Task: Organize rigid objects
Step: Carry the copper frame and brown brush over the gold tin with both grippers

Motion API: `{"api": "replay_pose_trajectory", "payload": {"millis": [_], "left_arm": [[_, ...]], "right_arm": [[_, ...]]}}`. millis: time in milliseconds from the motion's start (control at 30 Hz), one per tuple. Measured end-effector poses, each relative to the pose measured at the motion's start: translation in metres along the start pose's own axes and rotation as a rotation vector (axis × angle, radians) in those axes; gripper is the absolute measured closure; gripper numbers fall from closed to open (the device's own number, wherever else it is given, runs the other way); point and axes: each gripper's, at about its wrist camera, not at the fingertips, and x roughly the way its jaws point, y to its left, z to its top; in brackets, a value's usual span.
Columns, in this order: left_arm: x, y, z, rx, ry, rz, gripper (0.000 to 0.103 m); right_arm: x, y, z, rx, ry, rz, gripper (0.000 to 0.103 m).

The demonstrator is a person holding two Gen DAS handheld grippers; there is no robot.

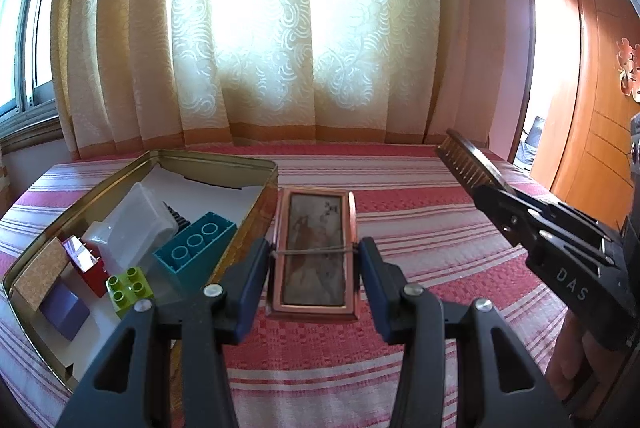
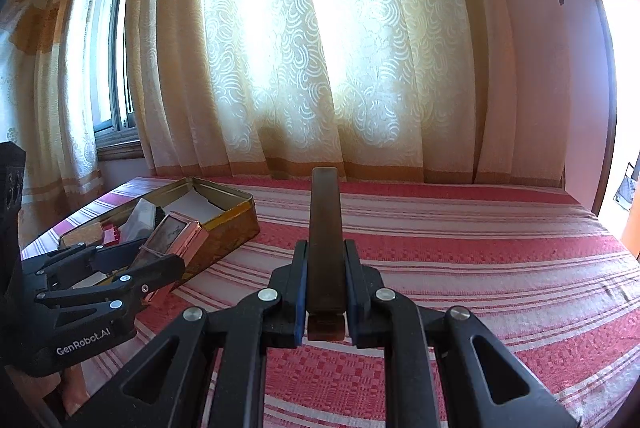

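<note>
My left gripper (image 1: 314, 254) is shut on a copper-framed flat box (image 1: 314, 254) with a rubber band round it, held over the striped cloth just right of the gold tin (image 1: 256, 168). The box also shows in the right wrist view (image 2: 170, 234), tilted beside the tin (image 2: 228, 232). My right gripper (image 2: 326, 268) is shut on a dark wooden brush (image 2: 326, 228), held above the cloth. In the left wrist view the brush (image 1: 466, 164) shows its bristles at the right. The tin holds a teal brick (image 1: 196, 252), a green brick (image 1: 130, 286), a red block (image 1: 84, 260), a purple block (image 1: 64, 310) and a clear plastic box (image 1: 136, 224).
The red and white striped cloth (image 2: 460, 268) covers the surface. Patterned curtains (image 1: 280, 48) hang behind it. A window (image 2: 114, 68) is at the left and a wooden door (image 1: 600, 88) at the right. A cork piece (image 1: 40, 272) lies in the tin's near corner.
</note>
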Motion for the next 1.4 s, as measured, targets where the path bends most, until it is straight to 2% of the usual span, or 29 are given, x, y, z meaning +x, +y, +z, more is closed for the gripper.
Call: {"api": "replay_pose_trajectory", "payload": {"millis": [733,1400], "left_arm": [[-0.015,0.019,-0.005,-0.034,-0.031,0.016,0.057],[-0.025,0.029,-0.009,-0.036,-0.053,0.033,0.057]], "right_arm": [[-0.021,0.019,-0.007,-0.029,-0.071,0.021,0.086],[-0.024,0.042,-0.009,-0.033,-0.08,0.073,0.086]]}}
